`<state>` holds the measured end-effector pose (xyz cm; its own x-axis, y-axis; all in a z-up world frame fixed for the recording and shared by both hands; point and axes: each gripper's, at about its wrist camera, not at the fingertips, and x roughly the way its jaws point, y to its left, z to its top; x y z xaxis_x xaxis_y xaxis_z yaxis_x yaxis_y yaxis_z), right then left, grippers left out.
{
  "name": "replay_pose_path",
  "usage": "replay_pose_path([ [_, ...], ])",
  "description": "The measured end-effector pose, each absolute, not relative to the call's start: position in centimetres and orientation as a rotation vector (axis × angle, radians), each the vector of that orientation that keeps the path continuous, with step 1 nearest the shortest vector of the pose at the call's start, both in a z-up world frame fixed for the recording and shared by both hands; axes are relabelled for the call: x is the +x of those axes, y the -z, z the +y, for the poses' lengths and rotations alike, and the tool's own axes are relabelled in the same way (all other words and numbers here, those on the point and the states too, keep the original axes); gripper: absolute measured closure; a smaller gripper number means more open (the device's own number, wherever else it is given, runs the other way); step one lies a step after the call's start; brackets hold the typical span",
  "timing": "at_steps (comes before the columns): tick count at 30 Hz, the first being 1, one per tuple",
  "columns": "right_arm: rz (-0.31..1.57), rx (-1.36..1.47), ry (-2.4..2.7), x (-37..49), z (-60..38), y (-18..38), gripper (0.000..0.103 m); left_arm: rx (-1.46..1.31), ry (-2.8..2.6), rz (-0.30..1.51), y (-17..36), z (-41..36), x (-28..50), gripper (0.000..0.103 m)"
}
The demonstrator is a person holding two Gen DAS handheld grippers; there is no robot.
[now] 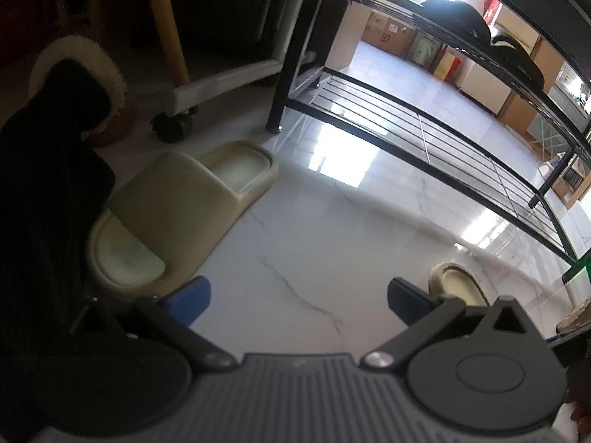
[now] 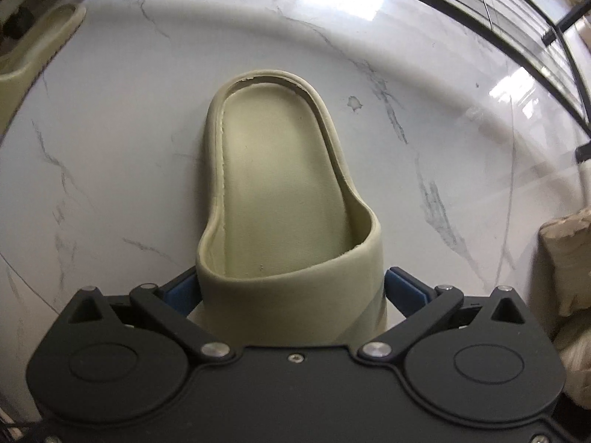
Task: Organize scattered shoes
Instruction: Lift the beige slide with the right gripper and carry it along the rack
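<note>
A beige slide slipper (image 1: 177, 206) lies on the white marble floor to the left of my left gripper (image 1: 299, 299), which is open with only floor between its blue pads. Its partner, a second beige slipper (image 2: 280, 184), rests on the floor with its strap between the fingers of my right gripper (image 2: 291, 289). The jaws stand wide open on either side of the strap, close to its sides. That slipper's heel end (image 1: 458, 284) peeks out behind the left gripper's right finger. The first slipper (image 2: 37, 55) also shows at the right wrist view's upper left.
A black metal shoe rack (image 1: 424, 118) stands to the right, with dark shoes (image 1: 454, 14) on an upper shelf. A black boot with white fur trim (image 1: 74, 74) sits far left, near a wheeled white unit (image 1: 221, 81). A tan fuzzy object (image 2: 565, 258) is at the right edge.
</note>
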<state>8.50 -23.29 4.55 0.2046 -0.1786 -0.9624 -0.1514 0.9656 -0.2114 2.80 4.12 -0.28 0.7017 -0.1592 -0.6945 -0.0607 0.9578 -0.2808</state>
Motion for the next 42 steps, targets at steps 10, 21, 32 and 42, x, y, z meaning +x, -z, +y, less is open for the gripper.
replay_pose_path([
  [10,1.322,-0.130,0.035,8.0,-26.1,-5.5,0.002,-0.301,0.051,0.802,0.4,4.3,3.0,0.001],
  [21,1.266,0.334,0.284,6.9,-33.4,-8.5,0.003,-0.317,0.043,0.808,0.5,4.5,3.1,0.001],
  [32,1.266,0.215,0.293,4.9,-32.6,-6.5,0.001,-0.306,0.043,0.816,0.6,4.4,3.0,0.001],
  [42,1.258,0.123,0.309,6.6,-29.9,-3.8,0.000,-0.309,0.022,0.822,0.8,4.8,3.0,0.001],
])
